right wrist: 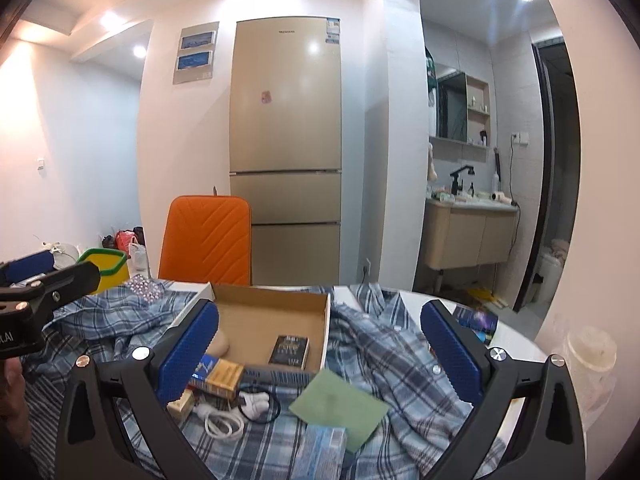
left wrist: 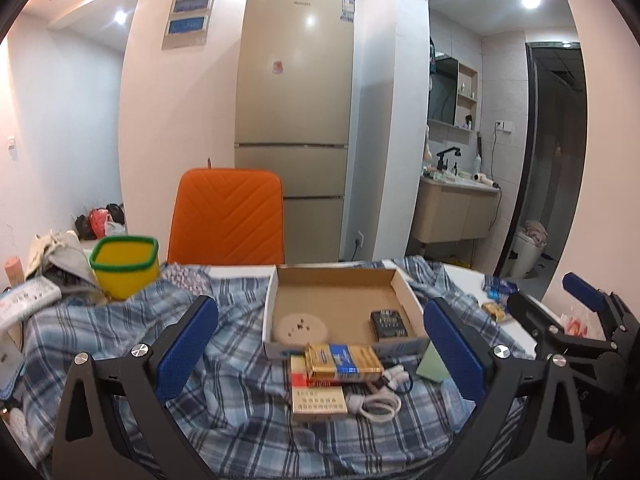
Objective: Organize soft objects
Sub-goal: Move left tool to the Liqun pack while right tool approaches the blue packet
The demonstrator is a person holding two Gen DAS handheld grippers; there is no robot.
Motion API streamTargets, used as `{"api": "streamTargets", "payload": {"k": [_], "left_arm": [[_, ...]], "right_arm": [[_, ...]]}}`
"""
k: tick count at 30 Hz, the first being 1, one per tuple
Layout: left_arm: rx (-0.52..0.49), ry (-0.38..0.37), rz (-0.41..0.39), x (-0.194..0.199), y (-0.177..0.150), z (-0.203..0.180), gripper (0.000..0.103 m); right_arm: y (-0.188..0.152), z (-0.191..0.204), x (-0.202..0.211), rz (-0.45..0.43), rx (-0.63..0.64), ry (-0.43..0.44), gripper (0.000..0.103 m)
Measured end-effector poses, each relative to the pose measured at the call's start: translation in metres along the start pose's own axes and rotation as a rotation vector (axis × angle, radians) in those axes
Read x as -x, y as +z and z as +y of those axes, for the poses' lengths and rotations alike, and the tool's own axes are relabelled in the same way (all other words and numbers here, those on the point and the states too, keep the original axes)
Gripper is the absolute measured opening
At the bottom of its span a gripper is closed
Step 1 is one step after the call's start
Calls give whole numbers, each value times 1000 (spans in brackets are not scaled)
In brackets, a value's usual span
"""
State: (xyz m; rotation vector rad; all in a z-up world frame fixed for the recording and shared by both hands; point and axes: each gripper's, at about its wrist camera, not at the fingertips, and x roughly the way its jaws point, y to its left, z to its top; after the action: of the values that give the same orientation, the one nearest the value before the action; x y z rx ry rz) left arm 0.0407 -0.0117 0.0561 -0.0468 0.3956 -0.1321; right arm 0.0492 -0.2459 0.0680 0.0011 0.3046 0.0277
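Both claws, left claw and right claw, gape released above the plaid shirt spread under the cardboard box; tugging it could spill 2 packs.

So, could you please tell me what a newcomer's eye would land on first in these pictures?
Probably the orange chair back behind the table, bright against the tall beige fridge. Next, the crumpled blue plaid shirt spread across the table, with an open cardboard box on it and small packets and a white cable in front. Both claws, left and right, frame the view wide open, holding nothing.
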Motion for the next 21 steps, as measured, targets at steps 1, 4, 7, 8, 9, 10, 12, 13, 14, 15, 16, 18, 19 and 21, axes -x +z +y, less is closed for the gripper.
{"api": "streamTargets", "payload": {"k": [1,4,7,8,9,10,12,13,14,15,16,18,19,21], "left_arm": [[-1,-10,17,-2,-4,0,102],[-2,-21,59,-8,-15,2,102],[-7,-13,85,-12,-25,3,102],[-5,-13,96,-13,-29,3,102],[-2,-14,106,-15,-32,4,102],[2,-14,117,-16,-35,5,102],[5,-9,136,-20,-41,6,102],[6,-6,145,-21,-43,6,102],[7,-5,154,-23,-46,7,102],[8,-7,161,-25,-48,8,102],[9,-7,168,-26,-50,8,102],[4,-6,178,-29,-53,8,102],[2,-7,181,-30,-54,7,102],[-1,-4,193,-34,-58,6,102]], "right_arm": [[-3,-2,0,4,-1,-4,103],[-13,-4,2,21,-1,-15,103],[-23,-5,0,48,-5,-18,103],[-26,-5,0,56,-6,-19,103],[-29,-6,-1,68,-6,-20,103],[-31,-6,-2,77,-6,-20,103],[-37,-5,-4,93,-3,-20,103],[-39,-4,-5,104,-3,-21,103],[-41,-4,-6,112,-2,-19,103],[-43,-4,-8,125,0,-17,103],[-45,-3,-8,134,1,-16,103],[-50,-2,-11,158,7,-14,103],[-52,-1,-13,169,9,-13,103],[-57,0,-18,194,11,-11,103]]}}
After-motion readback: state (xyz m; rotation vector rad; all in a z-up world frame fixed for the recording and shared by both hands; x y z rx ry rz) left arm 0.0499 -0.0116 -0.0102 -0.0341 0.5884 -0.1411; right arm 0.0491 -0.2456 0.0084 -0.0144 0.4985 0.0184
